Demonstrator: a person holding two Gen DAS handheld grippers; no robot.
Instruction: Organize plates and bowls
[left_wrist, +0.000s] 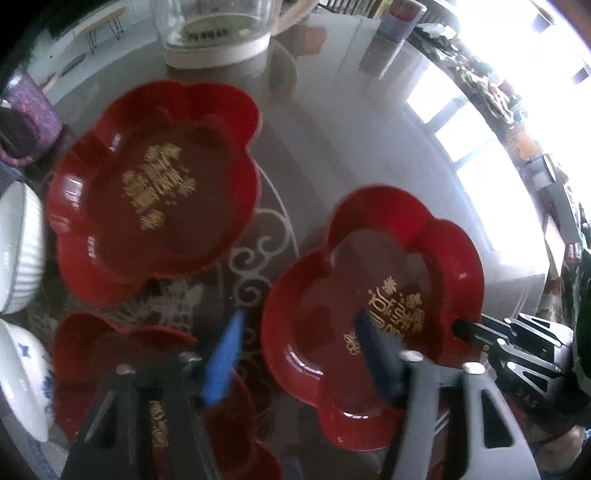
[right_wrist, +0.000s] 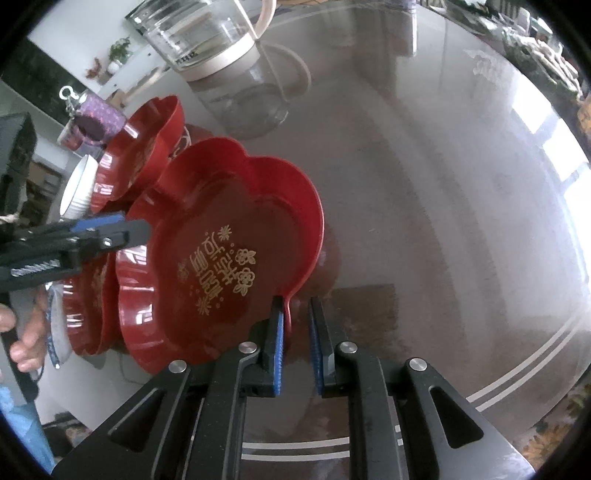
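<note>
Right tool: we saw the right tool (right_wrist: 297, 343) at lower centre of the right wrist view, its blue-padded fingers (right_wrist: 279, 347) a narrow gap apart with the rim lobe of a red plate between them; the left pad sat against the rim, the right pad did not clearly touch, so we could not tell if it gripped.
Left tool: the left tool (left_wrist: 299, 350) stood wide, one blue finger (left_wrist: 223, 360) over the desk, the other finger inside the near plate at lower right of the left wrist view; nothing was held.
Near red plate: flower-shaped red plate (right_wrist: 221, 254) with gold characters, centre left of the right wrist view, tilted with its right edge raised off the desk; the same plate (left_wrist: 373, 302) showed at lower right of the left wrist view with the right tool's black tip at its right rim.
Second red plate: second plate (left_wrist: 153, 192) lay upper left of the left wrist view, apart from the near one; it sat behind the near plate in the right wrist view (right_wrist: 142, 151).
Third red plate: third plate (left_wrist: 92, 354) was at lower left, partly hidden by the left tool.
White bowls: ribbed bowl (left_wrist: 16, 243) at the left edge; blue-patterned bowl (left_wrist: 22, 380) below it.
Glass kettle: kettle (right_wrist: 199, 37) stood at top, well apart from the plates.
Purple cup: cup (left_wrist: 27, 125) at far left, beside the second plate.
Desk: glossy desk (right_wrist: 424, 221) with white line pattern, reflecting windows.
</note>
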